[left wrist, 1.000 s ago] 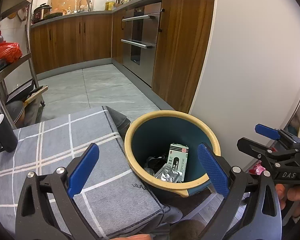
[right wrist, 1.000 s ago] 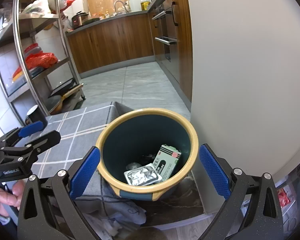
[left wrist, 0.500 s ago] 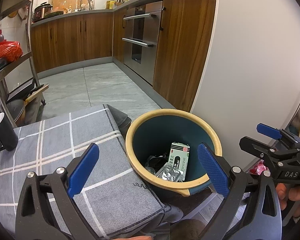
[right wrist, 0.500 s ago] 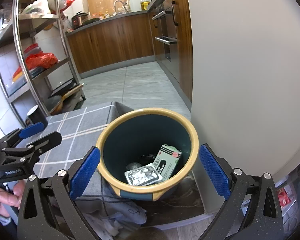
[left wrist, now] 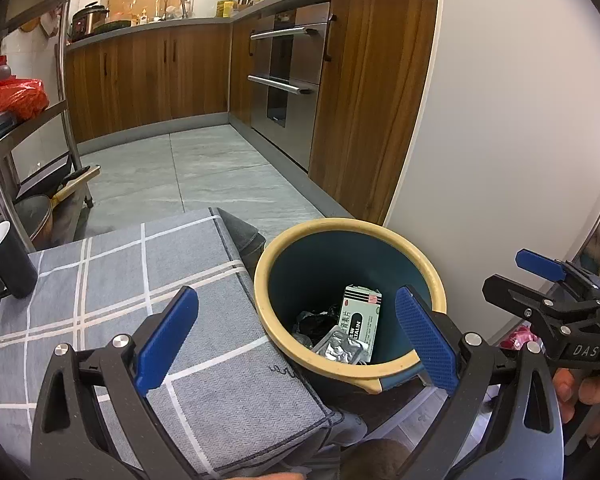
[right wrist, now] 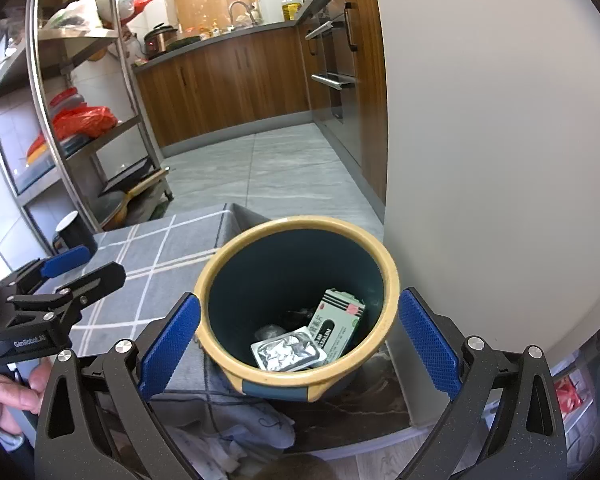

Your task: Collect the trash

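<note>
A round bin (left wrist: 350,280) with a dark teal wall and a yellow rim stands on the floor, just beside the corner of a table covered with a grey checked cloth (left wrist: 112,288) and close to a white wall (left wrist: 500,120). Inside the bin lie a green and white medicine box (right wrist: 334,326), tilted against the inner wall, a crumpled silver blister pack (right wrist: 288,350) touching the box's lower end, and some dark crumpled scraps (left wrist: 314,320) beneath them; what those scraps are cannot be told. The left gripper (left wrist: 296,334) hangs over the edge of the table and the near rim of the bin, its blue-padded jaws spread wide with nothing between them. The right gripper (right wrist: 298,338) hangs over the bin from the near side, its jaws equally wide apart, one pad on either side of the rim, and it holds nothing. Each gripper shows in the other's view, gripped by a bare hand (right wrist: 8,392) at the frame's edge. A black mug (left wrist: 6,260) with a white inside stands upright at the far left corner of the cloth. Beyond the table lie a grey tiled floor (left wrist: 204,172), wooden kitchen cabinets (left wrist: 148,80) and a metal shelf rack (right wrist: 72,92) carrying a red plastic bag (right wrist: 84,120).
</note>
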### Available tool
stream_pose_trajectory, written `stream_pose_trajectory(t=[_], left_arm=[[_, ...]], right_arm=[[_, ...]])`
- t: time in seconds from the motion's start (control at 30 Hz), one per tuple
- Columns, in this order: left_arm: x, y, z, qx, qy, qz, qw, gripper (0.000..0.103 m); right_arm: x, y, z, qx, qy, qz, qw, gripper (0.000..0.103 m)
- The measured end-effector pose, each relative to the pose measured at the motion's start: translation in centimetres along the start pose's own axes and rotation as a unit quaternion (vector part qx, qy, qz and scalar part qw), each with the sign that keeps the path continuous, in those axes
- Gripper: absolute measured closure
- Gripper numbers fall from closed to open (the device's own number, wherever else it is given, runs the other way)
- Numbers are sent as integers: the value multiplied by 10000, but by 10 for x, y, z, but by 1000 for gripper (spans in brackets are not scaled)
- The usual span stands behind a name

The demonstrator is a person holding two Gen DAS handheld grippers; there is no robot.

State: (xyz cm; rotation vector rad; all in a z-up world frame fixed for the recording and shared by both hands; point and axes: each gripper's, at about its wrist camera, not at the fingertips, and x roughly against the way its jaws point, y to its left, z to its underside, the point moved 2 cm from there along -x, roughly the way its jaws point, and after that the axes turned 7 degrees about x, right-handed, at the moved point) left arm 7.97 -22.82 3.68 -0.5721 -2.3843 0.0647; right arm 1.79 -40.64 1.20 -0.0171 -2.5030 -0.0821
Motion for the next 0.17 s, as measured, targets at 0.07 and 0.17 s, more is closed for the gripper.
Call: stream_pose_trajectory(t=[0.07,0.17], left_arm=[[0,0,1,-4,17,-21,10000,6],[-1,0,1,-3,19,-33,10000,6]], right_arm=[[1,1,0,4,-1,-1,10000,5],[1,1,0,-5,2,1,10000,5]])
